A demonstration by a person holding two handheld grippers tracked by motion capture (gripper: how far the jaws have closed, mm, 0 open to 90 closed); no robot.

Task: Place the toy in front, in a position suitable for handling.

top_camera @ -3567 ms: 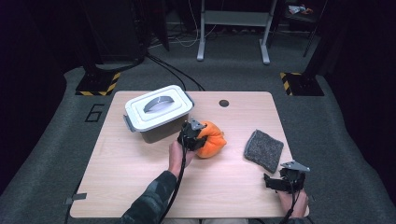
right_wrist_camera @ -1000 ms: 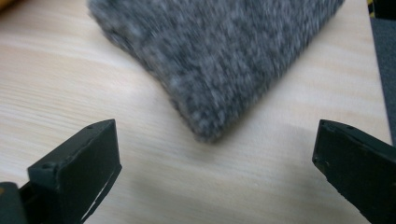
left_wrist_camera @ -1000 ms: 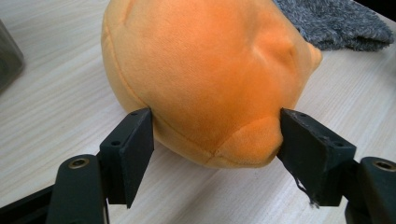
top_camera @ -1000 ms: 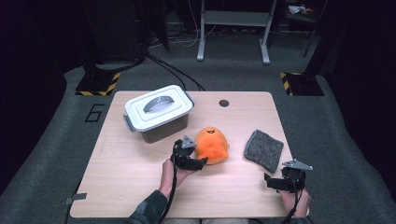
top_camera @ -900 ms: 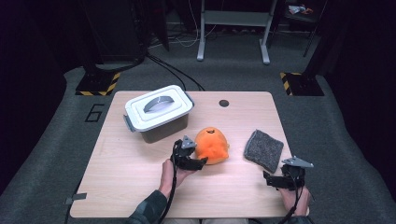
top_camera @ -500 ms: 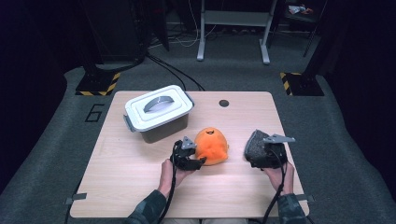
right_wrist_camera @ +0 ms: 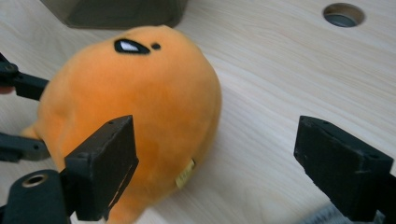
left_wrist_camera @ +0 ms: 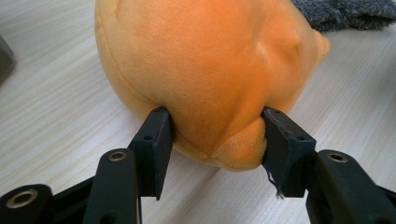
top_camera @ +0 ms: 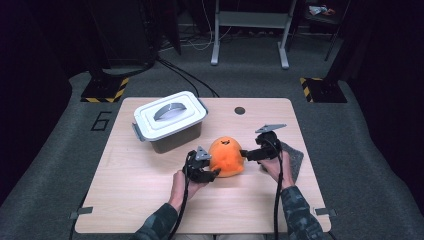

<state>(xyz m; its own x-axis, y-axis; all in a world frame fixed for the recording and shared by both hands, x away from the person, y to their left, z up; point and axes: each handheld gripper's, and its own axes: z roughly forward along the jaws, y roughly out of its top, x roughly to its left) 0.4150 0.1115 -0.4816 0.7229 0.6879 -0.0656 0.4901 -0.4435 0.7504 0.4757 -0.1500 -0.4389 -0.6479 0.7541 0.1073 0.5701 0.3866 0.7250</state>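
Observation:
An orange plush toy (top_camera: 226, 156) with a small face lies on the wooden table (top_camera: 150, 200), in front of the lidded bin. My left gripper (top_camera: 210, 169) is at its near left side. In the left gripper view the jaws pinch the plush (left_wrist_camera: 205, 70) low down and dent the fabric; the left gripper (left_wrist_camera: 217, 114) has just been closing on it. My right gripper (top_camera: 248, 154) is level at the plush's right side. Its jaws have just been closing a little, but the right gripper (right_wrist_camera: 215, 128) still stands wide open beside the plush (right_wrist_camera: 135, 102), not touching it.
A grey bin with a white handled lid (top_camera: 170, 120) stands behind and left of the plush. A grey fuzzy cloth (top_camera: 296, 159) lies under the right hand. A round cable hole (top_camera: 240, 110) sits near the table's far edge.
My right gripper has travelled from the table's front right corner, up and to the left, to the plush's right side. The left gripper has stayed in place and its jaws have narrowed on the plush.

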